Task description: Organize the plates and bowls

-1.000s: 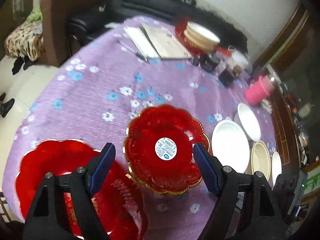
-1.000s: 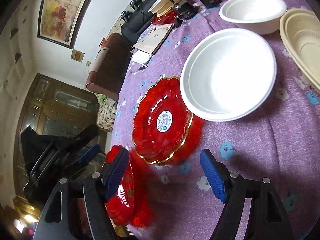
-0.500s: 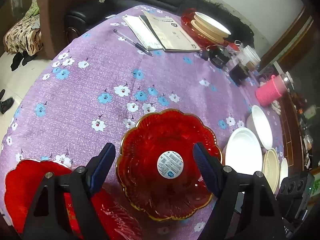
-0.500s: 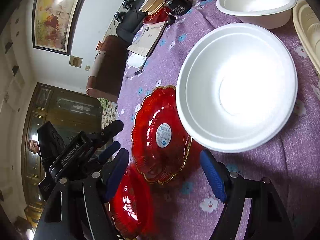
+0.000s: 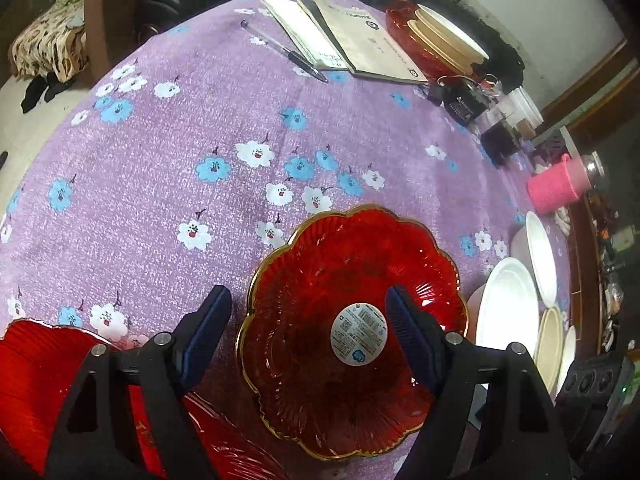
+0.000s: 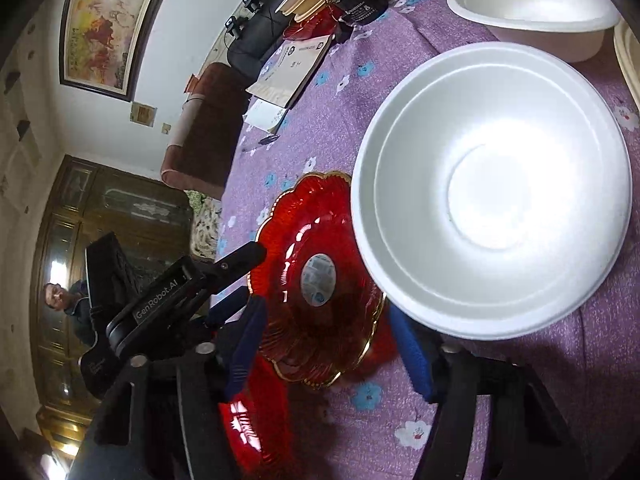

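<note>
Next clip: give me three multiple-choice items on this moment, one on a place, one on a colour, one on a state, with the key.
1. The white bowl nearest the gold-rimmed red plate sits
A. on the plate's sticker
B. beside the plate, its rim overlapping the plate's edge in the right wrist view
C. on the booklet

2. The tablecloth is
A. green
B. purple with flowers
C. plain white

3. The left gripper is
A. open, one finger inside the plate and one outside
B. shut on a pen
C. shut on a white bowl

Key: B, the bowl's rim covers the plate's edge; B, purple cloth with blue and white flowers; A, the plate's rim lies between its fingers with gaps showing.
</note>
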Demonstrator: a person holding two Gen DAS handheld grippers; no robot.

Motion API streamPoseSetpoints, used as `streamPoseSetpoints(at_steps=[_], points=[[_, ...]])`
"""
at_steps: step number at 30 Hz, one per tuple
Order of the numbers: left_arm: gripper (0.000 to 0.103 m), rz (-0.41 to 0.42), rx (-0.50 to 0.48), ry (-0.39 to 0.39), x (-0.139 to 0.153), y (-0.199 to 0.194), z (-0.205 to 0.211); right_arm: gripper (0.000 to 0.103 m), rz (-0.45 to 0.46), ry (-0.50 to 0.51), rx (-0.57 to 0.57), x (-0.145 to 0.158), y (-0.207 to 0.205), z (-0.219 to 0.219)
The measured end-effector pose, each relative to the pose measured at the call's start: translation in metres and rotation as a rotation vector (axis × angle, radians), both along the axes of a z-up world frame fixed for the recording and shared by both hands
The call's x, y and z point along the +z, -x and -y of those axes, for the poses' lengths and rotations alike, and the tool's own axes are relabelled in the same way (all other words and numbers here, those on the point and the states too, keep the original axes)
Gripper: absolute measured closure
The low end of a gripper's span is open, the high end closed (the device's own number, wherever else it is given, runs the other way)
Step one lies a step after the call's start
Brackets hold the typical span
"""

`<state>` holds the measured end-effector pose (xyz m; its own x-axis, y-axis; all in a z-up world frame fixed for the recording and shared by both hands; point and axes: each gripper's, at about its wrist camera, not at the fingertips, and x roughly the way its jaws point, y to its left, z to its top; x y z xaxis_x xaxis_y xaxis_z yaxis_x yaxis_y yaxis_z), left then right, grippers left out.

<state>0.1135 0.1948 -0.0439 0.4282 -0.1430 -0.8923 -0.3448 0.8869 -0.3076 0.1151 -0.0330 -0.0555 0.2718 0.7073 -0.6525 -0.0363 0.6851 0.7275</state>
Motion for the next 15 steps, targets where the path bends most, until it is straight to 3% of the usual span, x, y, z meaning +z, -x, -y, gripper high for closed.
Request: streamPoseSetpoints(at_steps=[12, 15], points=[[0.073, -0.074, 0.000, -0.162, -0.011, -0.002, 0.007, 0.089, -0.015, 0.113, 0.002, -0.014, -0.002, -0.004], [0.079, -0.084, 0.010, -0.171, -0.011, -0.002, 0.004, 0.094, -0.016, 0.127, 0.007, -0.017, -0.002, -0.004]])
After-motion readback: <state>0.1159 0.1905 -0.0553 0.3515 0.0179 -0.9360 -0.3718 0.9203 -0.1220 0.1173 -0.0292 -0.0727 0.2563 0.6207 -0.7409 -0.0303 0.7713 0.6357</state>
